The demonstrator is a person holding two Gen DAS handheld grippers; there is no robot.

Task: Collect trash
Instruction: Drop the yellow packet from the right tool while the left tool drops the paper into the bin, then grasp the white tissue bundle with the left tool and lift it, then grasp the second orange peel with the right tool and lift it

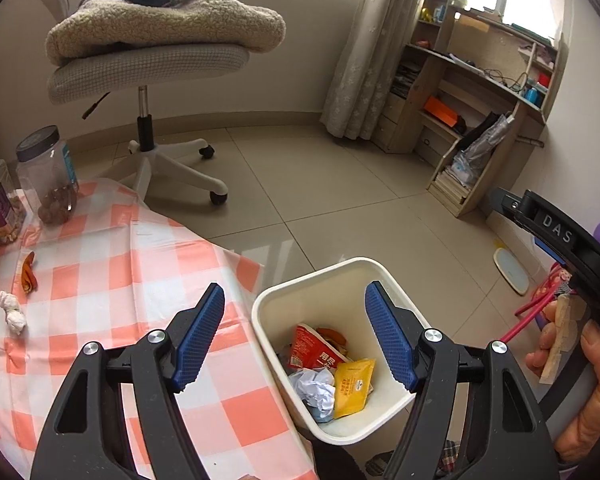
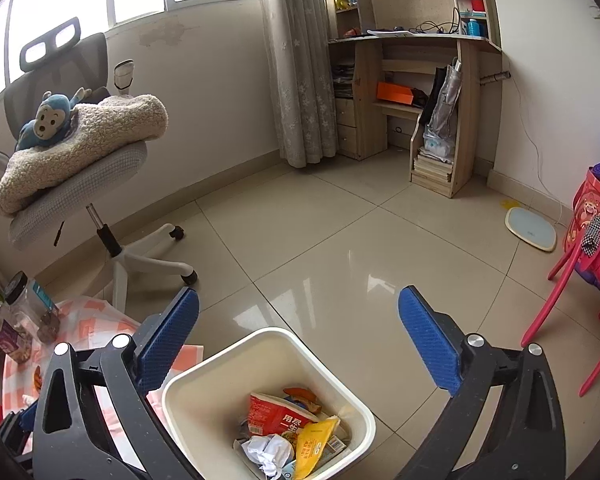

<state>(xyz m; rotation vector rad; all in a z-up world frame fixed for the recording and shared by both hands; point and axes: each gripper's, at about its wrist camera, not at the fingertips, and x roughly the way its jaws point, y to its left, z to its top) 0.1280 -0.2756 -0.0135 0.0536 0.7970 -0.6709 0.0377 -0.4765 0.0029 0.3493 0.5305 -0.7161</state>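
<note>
Both the left gripper (image 1: 296,332) and right gripper (image 2: 298,344) are held apart, empty, above the bin (image 1: 260,308). The crumpled tissue (image 1: 12,312) and orange scrap (image 1: 28,272) on the table (image 1: 100,264) could be nudged off its edge by a careless reach.

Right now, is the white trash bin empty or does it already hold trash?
Partly filled. The white trash bin holds a red wrapper, a yellow packet and crumpled white paper, all well below the rim.

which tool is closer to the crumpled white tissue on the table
Left. The left tool hangs open at the table edge, the crumpled tissue lying off to its left on the checkered cloth. The right tool is open over the white bin, farther from the table.
</note>
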